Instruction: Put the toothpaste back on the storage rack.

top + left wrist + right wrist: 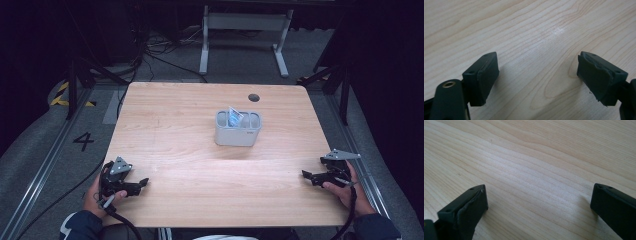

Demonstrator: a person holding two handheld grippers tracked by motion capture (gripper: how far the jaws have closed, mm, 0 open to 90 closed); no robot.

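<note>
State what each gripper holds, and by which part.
Nothing is held: the left gripper and right gripper both stand open over bare table.

Table (pixel 190 165) pale wood w/ grain (slight sheen), grey plastic caddy (pixel 238 134) matt, gripper pads (pixel 485 80) matt black rubber

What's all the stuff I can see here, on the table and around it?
Light wooden table: one, centre.
Grey plastic two-compartment holder: one, mid-table.
Blue-white packet: one, upright in holder's left compartment.
Round dark hole: one, table's far edge.
White metal frame legs: one, floor beyond table.
Left gripper: one, black, near-left edge, open, empty.
Right gripper: one, black, near-right edge, open, empty.
Hands: two, holding grippers.
</note>
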